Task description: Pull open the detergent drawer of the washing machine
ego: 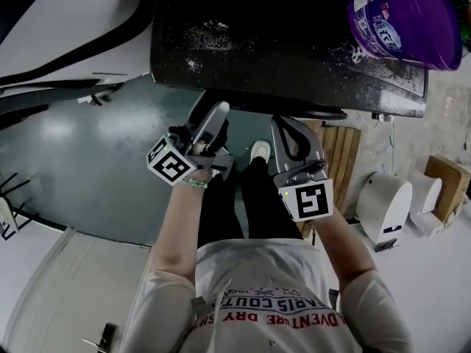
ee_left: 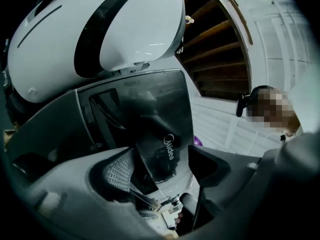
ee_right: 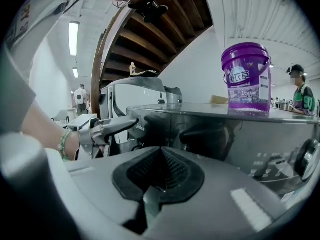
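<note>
The dark washing machine point(ego: 294, 50) fills the top of the head view. Its glossy upper front panel point(ee_left: 170, 146) carries a Midea logo; I cannot make out the drawer's own edges on it. My left gripper point(ego: 213, 120) is below the machine's front left, its jaws open. In the left gripper view the logo panel shows in the gap between the pads point(ee_left: 120, 169), apart from them. My right gripper point(ego: 291, 127) hangs beside it, shut on nothing, its ribbed pads point(ee_right: 160, 176) meeting. The right gripper view shows the left gripper point(ee_right: 125, 124) close to the panel's left end point(ee_right: 142, 126).
A purple bucket point(ego: 408, 17) stands on the machine's top at the right. A white appliance point(ee_left: 100, 34) stands to the machine's left. White units point(ego: 386, 201) and wooden slats point(ego: 338, 153) are on the floor at the right. A control dial point(ee_right: 307, 159) sits on the panel's right end.
</note>
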